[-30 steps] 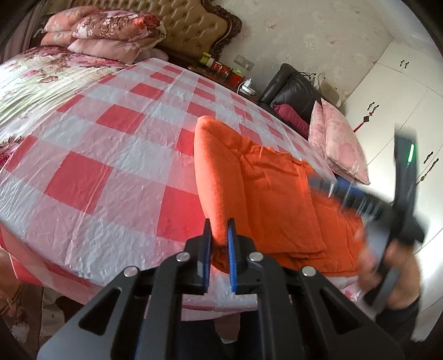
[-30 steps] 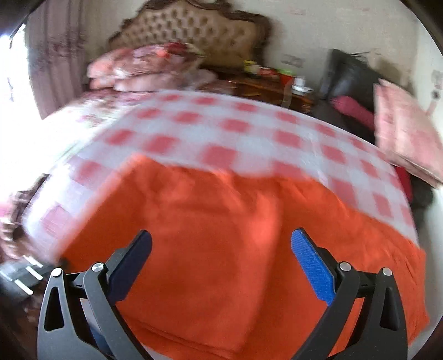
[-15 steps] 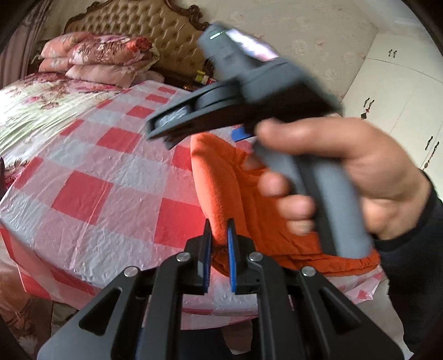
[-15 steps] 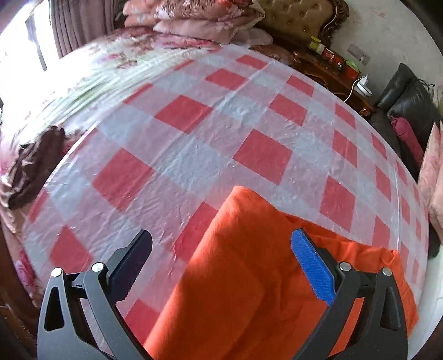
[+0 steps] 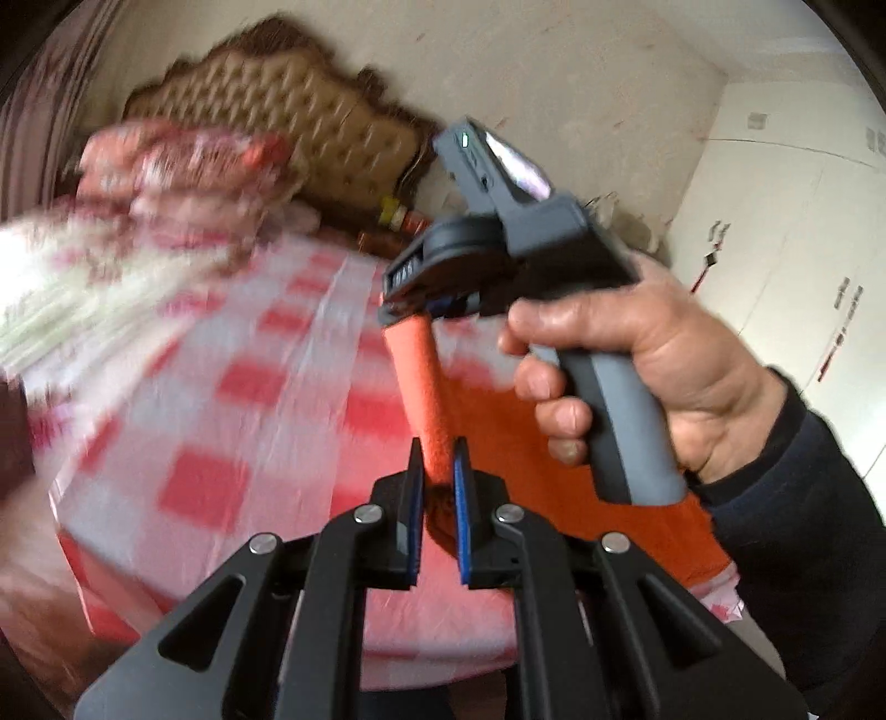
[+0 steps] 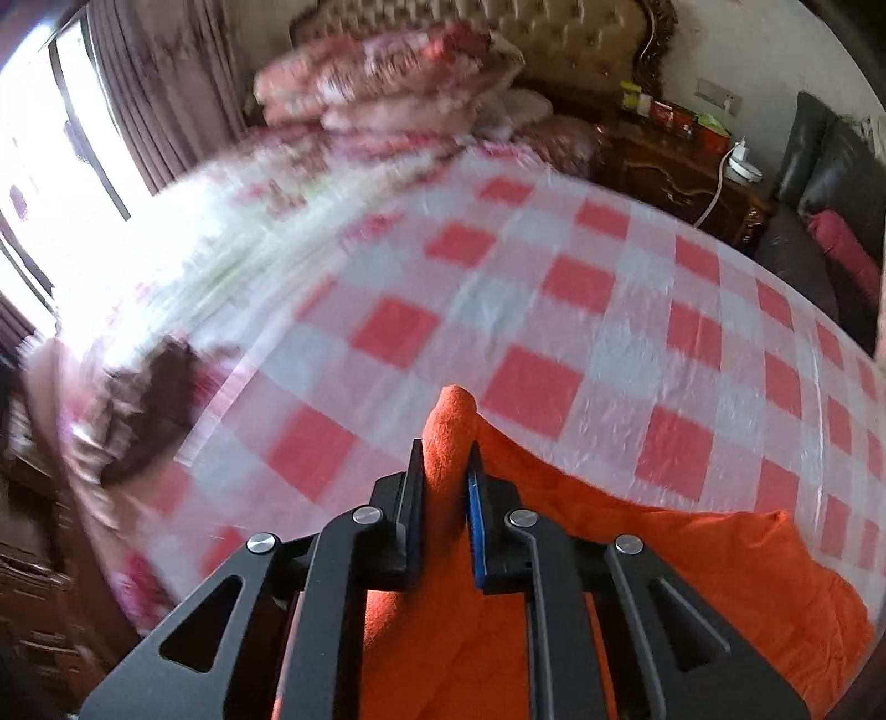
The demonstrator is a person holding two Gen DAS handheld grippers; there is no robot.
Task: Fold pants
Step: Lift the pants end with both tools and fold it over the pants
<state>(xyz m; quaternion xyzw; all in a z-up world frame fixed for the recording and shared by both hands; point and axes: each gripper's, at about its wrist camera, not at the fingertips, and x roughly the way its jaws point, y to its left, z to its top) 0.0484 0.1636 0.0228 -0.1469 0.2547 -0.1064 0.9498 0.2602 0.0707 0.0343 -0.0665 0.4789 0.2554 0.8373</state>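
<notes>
Two grippers pinching one pair of orange pants over the bed.

Lying at 5 o'clock on the bed (image 6: pixel 554 288), across its glossy red-and-white checked plastic sheet: fuzzy, fleece-like orange pants (image 6: pixel 692 565). Left gripper (image 5: pixel 437 487) clamping a rolled edge, jaws nearly closed on cloth. Right gripper (image 6: pixel 446 487) gripping a raised fold the same way, a hand (image 5: pixel 653 365) wrapping its grey handle. Stacking at 12 o'clock: floral pillows (image 6: pixel 382 72), blurred, uncountable.

The orange pants (image 6: pixel 692 559) look like matt, fuzzy fleece cloth. The checked sheet (image 6: pixel 554 310) across the middle of the frame is glossy, crinkled plastic. The tufted headboard (image 6: pixel 581 33) (top) looks like padded upholstery.
</notes>
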